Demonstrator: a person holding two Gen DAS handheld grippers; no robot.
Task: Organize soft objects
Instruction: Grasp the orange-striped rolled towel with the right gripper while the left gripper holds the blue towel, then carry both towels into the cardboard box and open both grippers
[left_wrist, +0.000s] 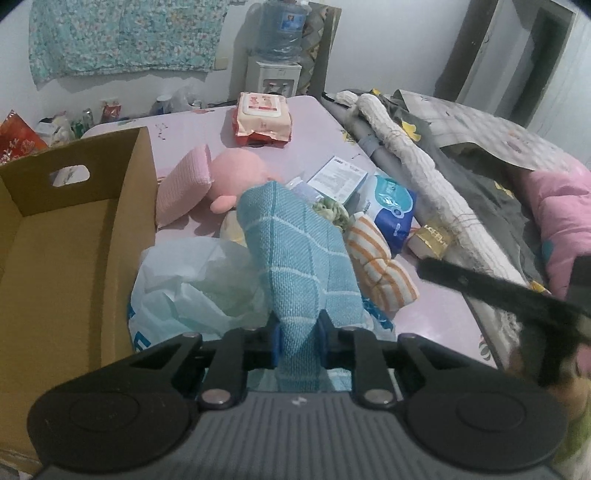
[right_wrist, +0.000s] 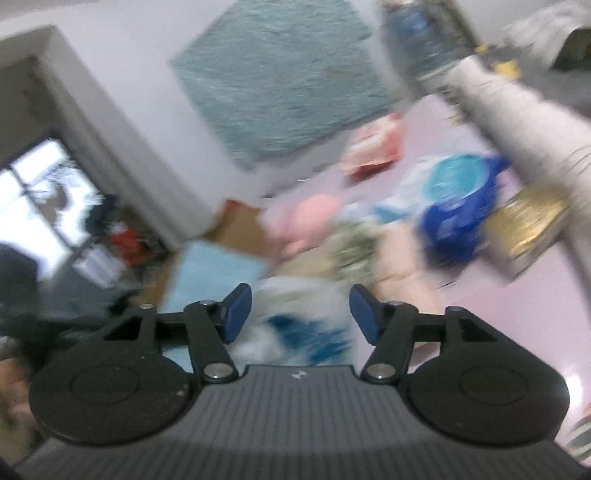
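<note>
One cardboard box (left_wrist: 70, 236) sat open on my left, nothing visible inside. My left gripper (left_wrist: 298, 341) clenched one teal towel (left_wrist: 299, 251), lifted over the pink table (left_wrist: 436, 317) beside the box. My right gripper (right_wrist: 300, 314) hung released, nothing between its pads amid blur.

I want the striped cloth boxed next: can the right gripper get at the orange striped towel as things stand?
Probably yes. The right gripper is open with nothing between its pads, and the orange striped towel lies uncovered on the pink table, beside the blue towel that the left gripper clamps.
</note>
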